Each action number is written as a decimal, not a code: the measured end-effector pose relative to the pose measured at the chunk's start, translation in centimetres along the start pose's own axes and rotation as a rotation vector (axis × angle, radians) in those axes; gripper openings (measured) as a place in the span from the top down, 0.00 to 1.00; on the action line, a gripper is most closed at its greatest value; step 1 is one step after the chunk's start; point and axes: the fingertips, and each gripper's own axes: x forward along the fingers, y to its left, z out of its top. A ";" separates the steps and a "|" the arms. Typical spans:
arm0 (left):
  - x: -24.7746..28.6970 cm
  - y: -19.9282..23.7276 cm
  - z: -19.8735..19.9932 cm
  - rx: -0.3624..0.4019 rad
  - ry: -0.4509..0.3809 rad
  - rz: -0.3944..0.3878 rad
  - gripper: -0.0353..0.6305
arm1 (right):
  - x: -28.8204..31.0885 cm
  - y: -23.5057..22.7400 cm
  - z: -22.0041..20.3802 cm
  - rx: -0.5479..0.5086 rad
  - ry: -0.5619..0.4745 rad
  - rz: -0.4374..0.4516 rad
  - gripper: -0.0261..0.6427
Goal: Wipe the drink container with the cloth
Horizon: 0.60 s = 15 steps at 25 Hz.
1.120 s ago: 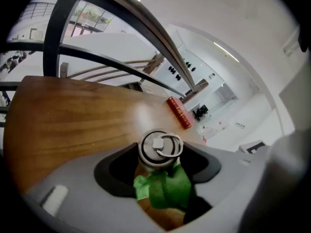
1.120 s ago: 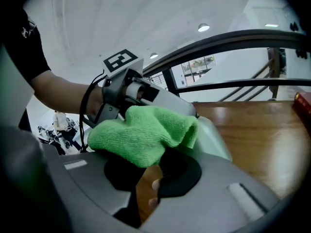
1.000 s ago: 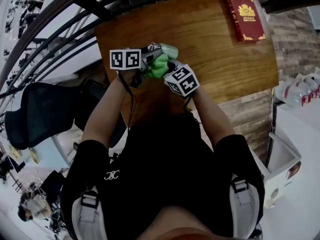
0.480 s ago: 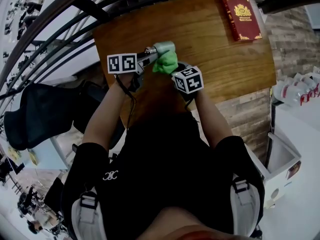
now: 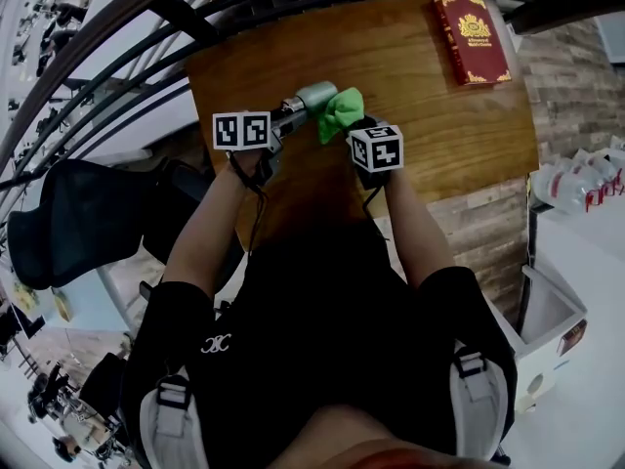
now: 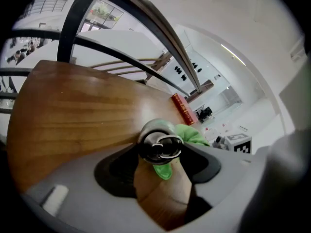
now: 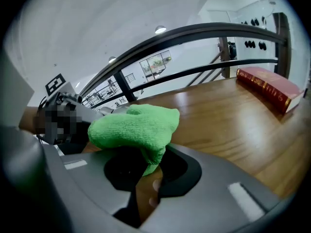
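A brown wooden table with a rounded edge (image 5: 430,96) fills the middle of the head view, and a dark curved metal railing (image 5: 127,27) arcs round its far side. A red hardcover book with a gold emblem (image 5: 473,39) lies flat at the table's far right corner, well apart from the work.

Over the near edge of the table, the left gripper (image 5: 293,115) is clamped on a silvery cylindrical metal drink container (image 5: 314,96). The container lies on its side above the wood, with one end facing that gripper's camera (image 6: 158,142).

The right gripper (image 5: 350,128) pinches a bright green fuzzy cloth (image 7: 133,127). The cloth bunches over its jaws and presses against the container's right side.
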 end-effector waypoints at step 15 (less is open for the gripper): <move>0.1 -2.5 0.0 0.527 0.032 0.174 0.47 | -2.0 6.6 5.4 -0.166 -0.068 0.168 0.88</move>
